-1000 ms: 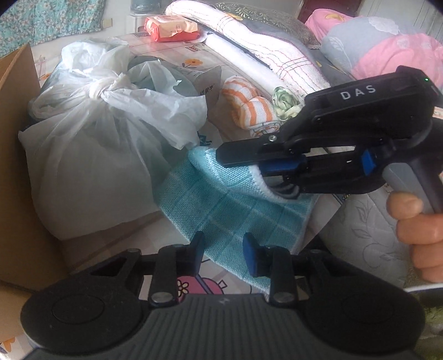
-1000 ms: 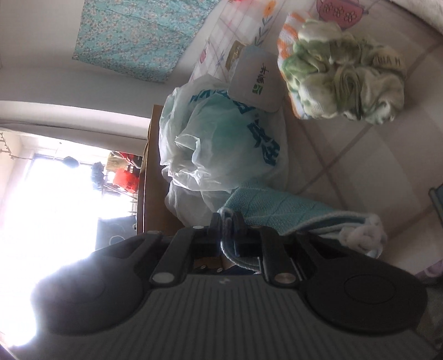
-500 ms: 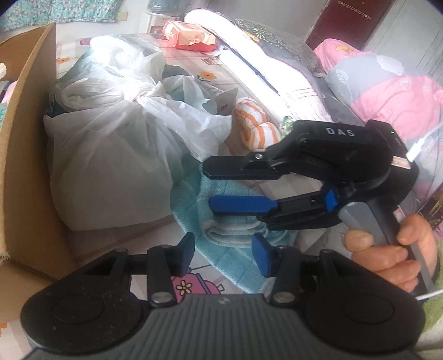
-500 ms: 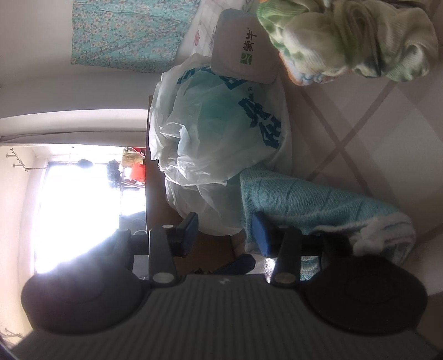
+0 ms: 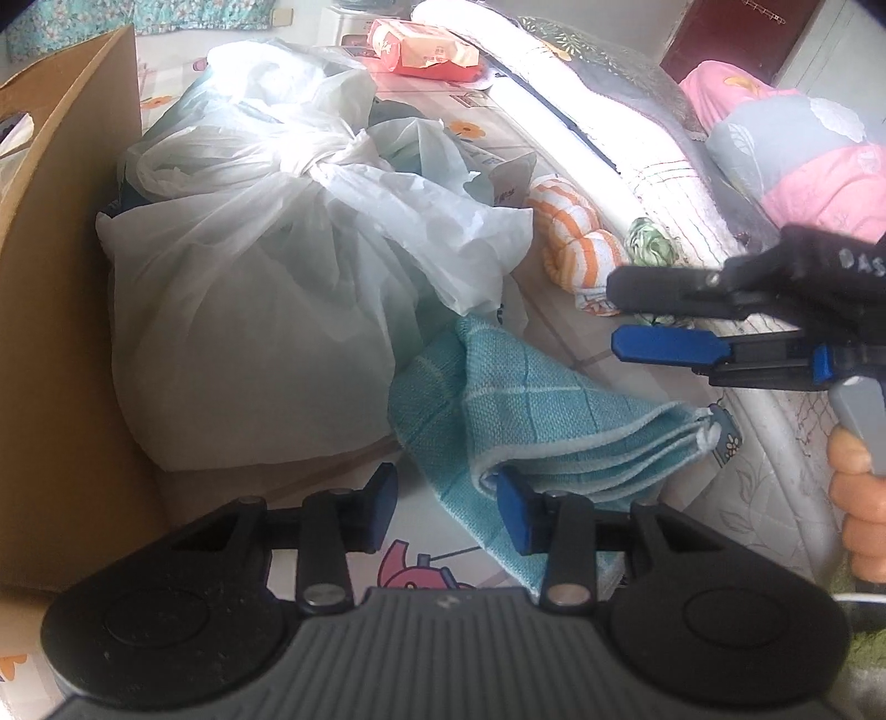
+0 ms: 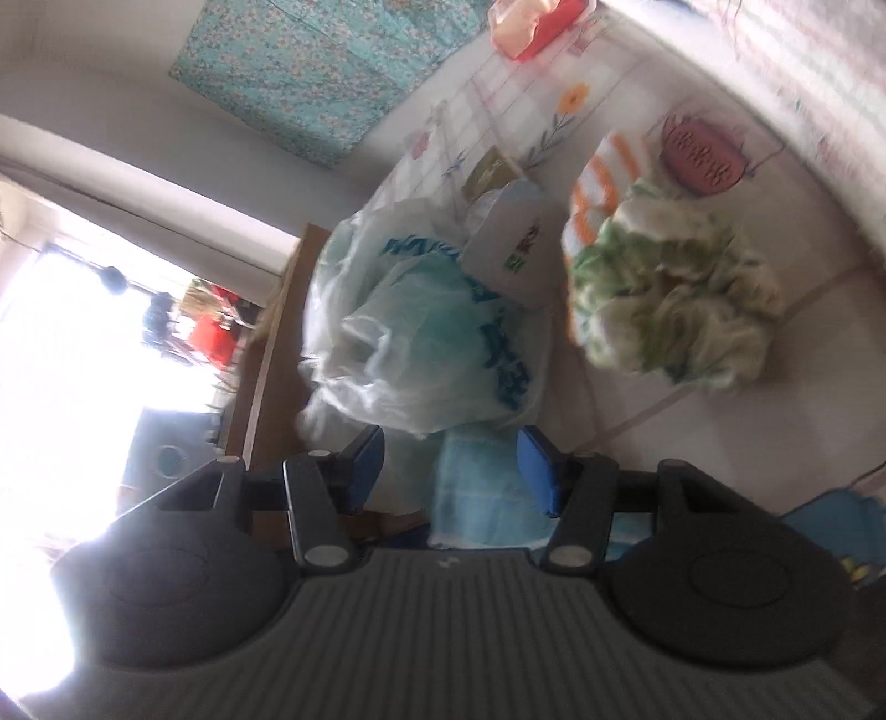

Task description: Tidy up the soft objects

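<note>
A folded teal towel (image 5: 531, 410) lies on the patterned bed sheet, beside a tied white plastic bag (image 5: 266, 288). My left gripper (image 5: 447, 512) hovers at the towel's near edge. Its jaws are closing with only the sheet between them, and the right pad overlaps the towel's fold. My right gripper (image 5: 614, 315), held by a person's hand (image 5: 858, 498), hangs above the towel's right end. Its jaws are opening with nothing in them. The right wrist view is blurred: the right gripper (image 6: 451, 468) is open over the teal towel (image 6: 482, 487).
A cardboard box (image 5: 55, 277) walls off the left side. An orange-striped cloth (image 5: 576, 243) and a crumpled green cloth (image 6: 675, 310) lie past the towel. A rolled white quilt (image 5: 581, 99), pink-grey pillows (image 5: 803, 160) and a red tissue pack (image 5: 426, 50) sit further back.
The right gripper let go of the towel's end, opened and drew back up and to the right. The towel now lies folded on the sheet. The left gripper opened a little.
</note>
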